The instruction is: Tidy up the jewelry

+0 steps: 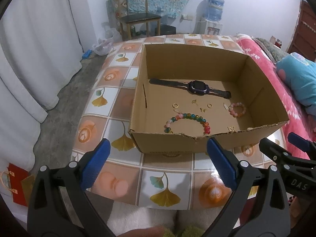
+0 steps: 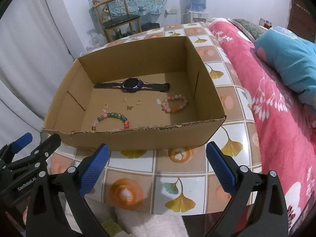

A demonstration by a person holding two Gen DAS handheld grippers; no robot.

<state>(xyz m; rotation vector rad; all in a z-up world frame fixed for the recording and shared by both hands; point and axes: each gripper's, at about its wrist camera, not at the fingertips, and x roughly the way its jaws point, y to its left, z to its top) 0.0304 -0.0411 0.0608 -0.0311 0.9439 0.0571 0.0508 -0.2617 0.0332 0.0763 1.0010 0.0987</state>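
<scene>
On the tiled bench (image 1: 167,169), patterned with ginkgo leaves and coffee cups, stands an open cardboard box (image 1: 197,144) with a torn near rim. Inside it, toward the far wall, a dark smartwatch (image 1: 197,86) lies flat with its strap stretched out. Nearer the front lies a multicoloured bead bracelet (image 1: 187,117), partly hidden behind the near wall of the box. To its right, apart from it, sits a smaller pink and orange bead bracelet (image 1: 237,109). Between the watch and the bracelets several small gold pieces are scattered on the box floor, among them a gold ring (image 1: 175,105), a second ring (image 1: 209,105) and a butterfly-shaped charm (image 2: 129,107); other bits are too small to tell.

The left tool (image 1: 158,154) hovers over the bench just in front of the box, its blue-padded fingers (image 1: 94,164) spread wide apart and holding nothing. The right tool (image 2: 158,156) hangs beside it, also short of the box, with its fingers (image 2: 221,167) likewise wide apart and empty. Each tool shows at the edge of the other's view.

To the right of the bench lies a bed with a pink floral cover (image 2: 276,108) and a blue pillow (image 2: 286,59). Behind the bench stand a wooden chair (image 1: 138,17) and a water dispenser (image 1: 213,17).
</scene>
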